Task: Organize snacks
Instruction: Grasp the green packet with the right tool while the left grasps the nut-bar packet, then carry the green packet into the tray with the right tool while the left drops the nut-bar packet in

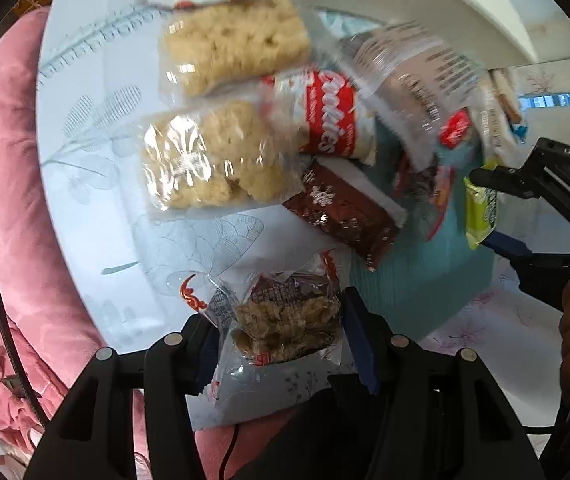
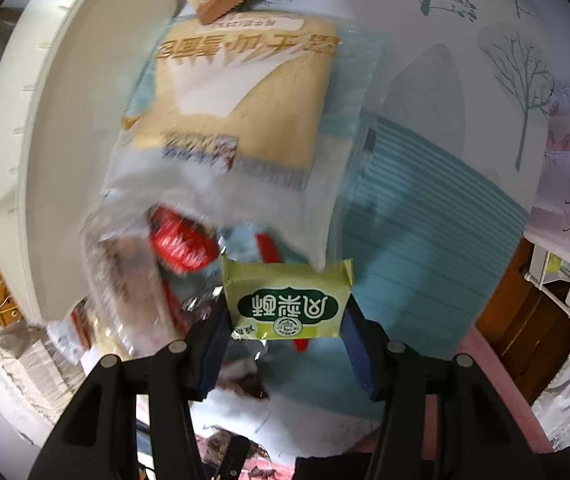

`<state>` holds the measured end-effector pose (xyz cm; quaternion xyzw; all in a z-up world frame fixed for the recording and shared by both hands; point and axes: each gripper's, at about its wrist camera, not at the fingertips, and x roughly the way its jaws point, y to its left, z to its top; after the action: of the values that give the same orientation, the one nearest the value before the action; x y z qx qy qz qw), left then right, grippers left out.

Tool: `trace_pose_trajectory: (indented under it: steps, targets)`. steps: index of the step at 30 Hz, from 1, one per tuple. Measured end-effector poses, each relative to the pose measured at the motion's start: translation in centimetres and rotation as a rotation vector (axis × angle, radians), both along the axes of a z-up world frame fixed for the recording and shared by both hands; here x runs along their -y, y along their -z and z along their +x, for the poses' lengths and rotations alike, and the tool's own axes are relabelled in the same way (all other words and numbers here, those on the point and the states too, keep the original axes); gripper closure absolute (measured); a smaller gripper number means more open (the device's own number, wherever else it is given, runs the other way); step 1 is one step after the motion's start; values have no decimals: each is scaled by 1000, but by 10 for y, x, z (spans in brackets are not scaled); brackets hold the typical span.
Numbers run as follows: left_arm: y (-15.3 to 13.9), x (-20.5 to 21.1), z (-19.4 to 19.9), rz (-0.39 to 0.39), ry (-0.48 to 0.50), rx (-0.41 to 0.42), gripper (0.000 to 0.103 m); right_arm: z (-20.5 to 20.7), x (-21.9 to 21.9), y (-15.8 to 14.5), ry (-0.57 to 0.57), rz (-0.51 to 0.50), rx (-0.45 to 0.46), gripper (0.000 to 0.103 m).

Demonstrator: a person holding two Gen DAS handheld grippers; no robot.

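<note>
My left gripper (image 1: 281,330) is clamped on a clear packet of brown crumbly snack (image 1: 285,320), held above the tablecloth (image 1: 97,152) just beside the teal box (image 1: 417,264). My right gripper (image 2: 285,316) pinches a green packet (image 2: 289,300) over that same box.

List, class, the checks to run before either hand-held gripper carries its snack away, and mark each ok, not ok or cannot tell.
1. Left hand-held gripper clamps the clear snack pack: ok.
2. Right hand-held gripper clamps the green packet: ok.
3. Green packet free of the big bread bag: cannot tell, the bag's edge overlaps it.
4. Teal mat bare beside the pile: ok.
5. Pile settled: cannot tell, blurred.
</note>
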<state>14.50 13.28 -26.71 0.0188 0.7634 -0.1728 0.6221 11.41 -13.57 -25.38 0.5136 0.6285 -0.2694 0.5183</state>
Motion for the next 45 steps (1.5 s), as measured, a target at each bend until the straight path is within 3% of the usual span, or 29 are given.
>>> trace_pose_trajectory:
  steps: [8,16,24,33,40,45]
  targets:
    - [-68,5,13,-46,20,128,49,6,-29,-46,-69,43,116,50]
    - [-126,19,26,-81,-17,253,48,32,-47,-91,-209,3,266,50]
    - [-174,48,52,-113,-84,384,48,51,-1,-127,-333,-102,447,49]
    - [-203,85,79,-146,-165,495,48,74,36,-162,-448,-207,618,49]
    - [-203,116,93,-176,-226,555,46,91,70,-179,-543,-281,732,49]
    - [-200,137,102,-179,-259,585,44,105,92,-181,-601,-301,760,49]
